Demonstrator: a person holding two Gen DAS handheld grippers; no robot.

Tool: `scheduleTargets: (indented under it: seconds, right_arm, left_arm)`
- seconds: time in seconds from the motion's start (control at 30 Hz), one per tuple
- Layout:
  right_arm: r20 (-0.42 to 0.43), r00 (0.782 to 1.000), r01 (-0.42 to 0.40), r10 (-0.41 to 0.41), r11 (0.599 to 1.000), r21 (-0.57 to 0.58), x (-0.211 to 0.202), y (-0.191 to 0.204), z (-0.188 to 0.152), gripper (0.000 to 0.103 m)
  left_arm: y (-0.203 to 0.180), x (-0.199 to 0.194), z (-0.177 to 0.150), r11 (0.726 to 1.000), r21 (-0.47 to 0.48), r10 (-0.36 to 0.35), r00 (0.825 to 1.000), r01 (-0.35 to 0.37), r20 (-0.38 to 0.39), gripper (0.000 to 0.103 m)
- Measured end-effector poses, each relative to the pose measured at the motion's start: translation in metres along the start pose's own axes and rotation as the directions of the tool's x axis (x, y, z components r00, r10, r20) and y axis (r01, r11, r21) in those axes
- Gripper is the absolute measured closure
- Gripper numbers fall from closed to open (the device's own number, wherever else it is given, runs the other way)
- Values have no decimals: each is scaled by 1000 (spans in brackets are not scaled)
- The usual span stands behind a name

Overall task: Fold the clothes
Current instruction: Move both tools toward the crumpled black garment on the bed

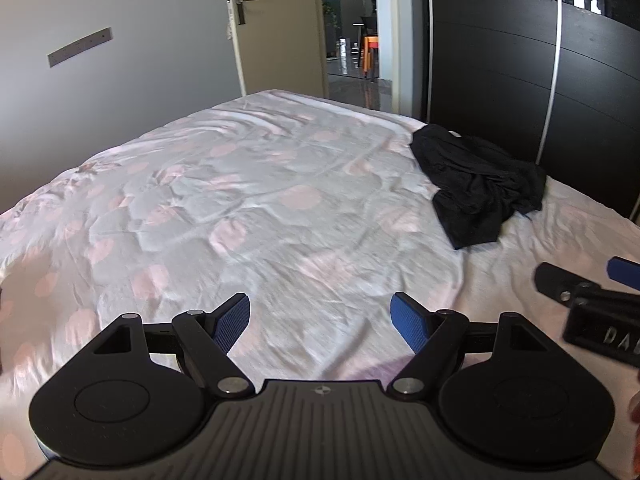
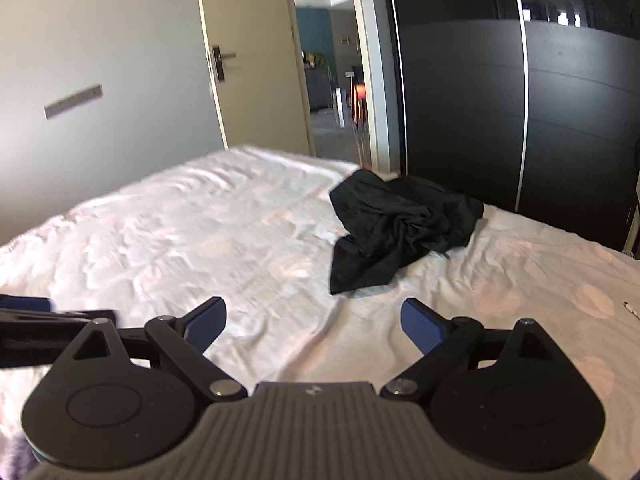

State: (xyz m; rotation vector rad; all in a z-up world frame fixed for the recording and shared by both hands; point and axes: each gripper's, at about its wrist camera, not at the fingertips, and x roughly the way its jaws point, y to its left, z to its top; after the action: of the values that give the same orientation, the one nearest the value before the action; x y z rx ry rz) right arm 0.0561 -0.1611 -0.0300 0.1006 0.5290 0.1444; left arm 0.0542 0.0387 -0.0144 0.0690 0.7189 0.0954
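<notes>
A crumpled black garment point(image 1: 478, 188) lies in a heap on the bed's far right side; it also shows in the right wrist view point(image 2: 396, 228). My left gripper point(image 1: 320, 320) is open and empty, held above the bedspread well short of and left of the garment. My right gripper point(image 2: 314, 322) is open and empty, above the bed with the garment ahead and slightly right. The right gripper also shows at the right edge of the left wrist view point(image 1: 580, 280). Part of the left gripper shows at the left edge of the right wrist view point(image 2: 36, 316).
The bed point(image 1: 240, 208) has a white spread with pink dots. A dark sliding wardrobe point(image 1: 520, 60) stands close behind the bed on the right. An open door point(image 1: 276, 28) leads out at the back. A grey wall point(image 1: 100, 80) is left. A small white object point(image 2: 631, 307) lies far right.
</notes>
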Motion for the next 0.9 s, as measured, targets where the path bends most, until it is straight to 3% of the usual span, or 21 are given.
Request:
scheduleTargets:
  seconds: [0.2, 0.3, 0.37, 0.4, 0.7, 0.8, 0.9]
  right_arm:
    - [-66, 998, 0, 2, 1000, 22, 57, -28, 12, 8]
    - [-93, 995, 35, -36, 999, -8, 92, -34, 16, 11]
    - [-115, 992, 54, -59, 998, -41, 119, -36, 20, 26]
    - [-126, 990, 57, -62, 997, -45, 132, -38, 23, 27]
    - [-194, 972, 128, -131, 991, -26, 243, -62, 44, 28]
    - [-210, 966, 147, -149, 989, -26, 276, -68, 50, 38]
    - [-232, 958, 163, -167, 986, -37, 301, -68, 54, 54]
  left_arm:
    - [28, 39, 8, 999, -12, 48, 997, -48, -54, 26]
    - [41, 58, 12, 997, -17, 71, 994, -73, -82, 26]
    - [51, 71, 15, 996, -20, 87, 991, -89, -100, 26]
    - [55, 78, 16, 995, -21, 94, 989, -97, -110, 26]
    - [82, 147, 12, 987, -27, 147, 962, -157, -230, 27]
    - [87, 163, 7, 986, -27, 149, 953, -162, -265, 27]
    - [93, 173, 4, 987, -30, 144, 945, -160, -293, 27]
